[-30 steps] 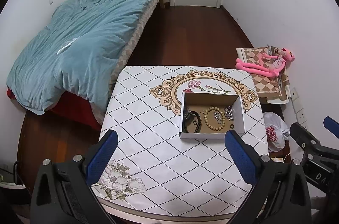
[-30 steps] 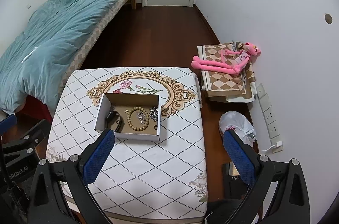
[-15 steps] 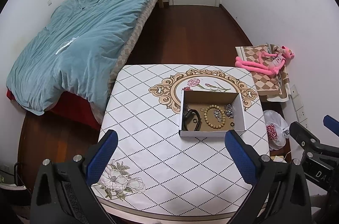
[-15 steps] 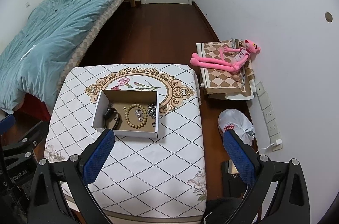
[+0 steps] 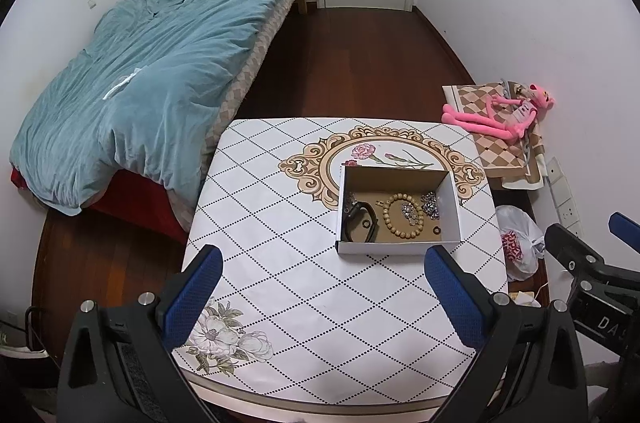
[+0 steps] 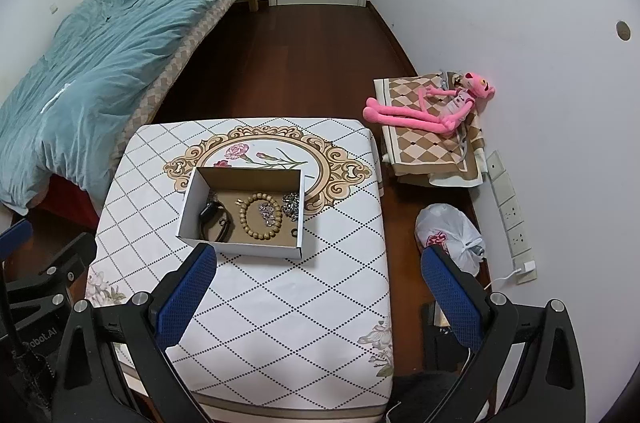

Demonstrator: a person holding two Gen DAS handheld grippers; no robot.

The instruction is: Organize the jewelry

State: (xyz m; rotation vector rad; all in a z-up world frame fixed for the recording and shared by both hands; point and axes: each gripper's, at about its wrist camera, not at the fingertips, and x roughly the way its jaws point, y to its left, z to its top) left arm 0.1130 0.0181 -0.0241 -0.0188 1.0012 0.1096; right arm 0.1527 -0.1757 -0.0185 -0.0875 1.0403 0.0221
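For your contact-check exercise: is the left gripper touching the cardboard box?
Apart. The left wrist view shows patterned tablecloth between the left gripper and the cardboard box.

Pink plush toy (image 6: pixel 430 109), teal quilt (image 5: pixel 152 79), diamond-patterned table (image 5: pixel 280 263).

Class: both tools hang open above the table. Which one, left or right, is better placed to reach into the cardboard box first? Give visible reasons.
Probably the left tool: the cardboard box sits just ahead, between its open fingers. The right tool has the box off towards its left finger.

left gripper (image 5: pixel 322 273) spread wide, empty | box (image 5: pixel 398 248) on table (image 5: pixel 280 223) | bead bracelet (image 5: pixel 402 216) inside
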